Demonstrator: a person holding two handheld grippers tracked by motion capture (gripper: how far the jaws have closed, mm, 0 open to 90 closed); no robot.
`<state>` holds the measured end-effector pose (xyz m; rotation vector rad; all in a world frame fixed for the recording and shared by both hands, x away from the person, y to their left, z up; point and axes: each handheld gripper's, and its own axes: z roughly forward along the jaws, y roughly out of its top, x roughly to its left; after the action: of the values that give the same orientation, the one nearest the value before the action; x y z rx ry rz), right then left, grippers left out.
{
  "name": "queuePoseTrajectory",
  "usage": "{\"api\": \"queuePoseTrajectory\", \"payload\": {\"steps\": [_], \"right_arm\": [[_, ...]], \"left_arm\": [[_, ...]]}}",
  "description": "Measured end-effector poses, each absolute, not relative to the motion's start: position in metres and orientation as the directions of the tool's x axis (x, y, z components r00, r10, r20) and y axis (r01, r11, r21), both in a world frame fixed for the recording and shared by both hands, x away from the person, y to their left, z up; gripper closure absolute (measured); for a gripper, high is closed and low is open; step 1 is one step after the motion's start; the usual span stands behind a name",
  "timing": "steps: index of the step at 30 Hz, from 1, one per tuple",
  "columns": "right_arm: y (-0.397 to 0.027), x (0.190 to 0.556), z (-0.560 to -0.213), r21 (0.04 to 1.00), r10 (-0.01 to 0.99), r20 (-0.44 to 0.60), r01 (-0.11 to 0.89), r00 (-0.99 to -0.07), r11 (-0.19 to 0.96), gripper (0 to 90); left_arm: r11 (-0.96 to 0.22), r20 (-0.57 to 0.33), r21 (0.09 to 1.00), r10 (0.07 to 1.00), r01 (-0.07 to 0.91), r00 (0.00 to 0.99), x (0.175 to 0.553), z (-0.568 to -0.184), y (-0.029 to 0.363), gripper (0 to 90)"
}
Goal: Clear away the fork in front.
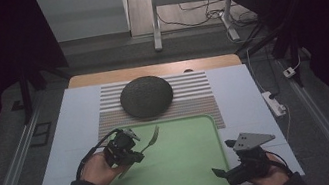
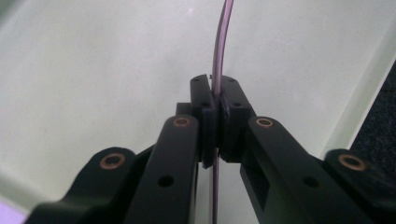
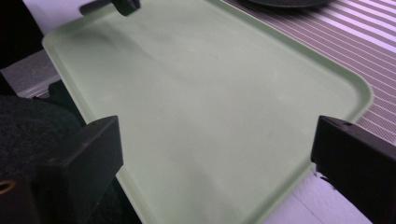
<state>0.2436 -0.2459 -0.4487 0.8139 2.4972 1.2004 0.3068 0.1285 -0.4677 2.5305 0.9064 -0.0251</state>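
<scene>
The left gripper (image 1: 134, 151) pinches a fork (image 1: 152, 138) by its handle above the green tray's (image 1: 193, 169) left edge, perhaps to lay it down, while the right gripper (image 1: 224, 171) gapes wide and empty at the counter's (image 1: 76, 122) near edge

Table (image 1: 251, 108): tray (image 1: 190, 169) (green), mat (image 1: 199, 98).

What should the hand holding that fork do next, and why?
Probably lower the fork onto the green tray and let go. The left gripper is clamped on its handle and holds it above the tray's bare surface, while the right gripper stands open with nothing between its jaws, so no handover looks set up.
</scene>
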Motion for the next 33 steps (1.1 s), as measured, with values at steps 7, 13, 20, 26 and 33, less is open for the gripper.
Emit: {"api": "queuePoseTrajectory", "payload": {"steps": [7,13,20,26,33], "right_arm": [[-0.258,0.237,-0.45,0.778,0.61,0.017,0.394,-0.792,0.49,1.4],[-0.265,0.232,-0.45,0.775,0.626,0.003,0.398,-0.78,0.492,1.2],[-0.266,0.233,-0.453,0.757,0.626,0.006,0.412,-0.78,0.506,1.2],[-0.263,0.233,-0.455,0.743,0.612,0.004,0.412,-0.791,0.528,1.3],[-0.264,0.234,-0.455,0.739,0.609,0.007,0.414,-0.793,0.531,1.3]], "left_arm": [[-0.567,-0.221,0.389,0.708,0.726,0.671,0.299,-0.472,0.142,85.5],[-0.439,-0.274,0.362,0.793,0.822,0.544,0.29,-0.477,0.156,85.4],[-0.353,-0.269,0.282,0.864,0.892,0.426,0.293,-0.492,0.163,85.3],[-0.344,-0.253,0.27,0.876,0.899,0.411,0.302,-0.501,0.163,85.0],[-0.335,-0.236,0.259,0.888,0.906,0.396,0.308,-0.507,0.163,84.5]]}}
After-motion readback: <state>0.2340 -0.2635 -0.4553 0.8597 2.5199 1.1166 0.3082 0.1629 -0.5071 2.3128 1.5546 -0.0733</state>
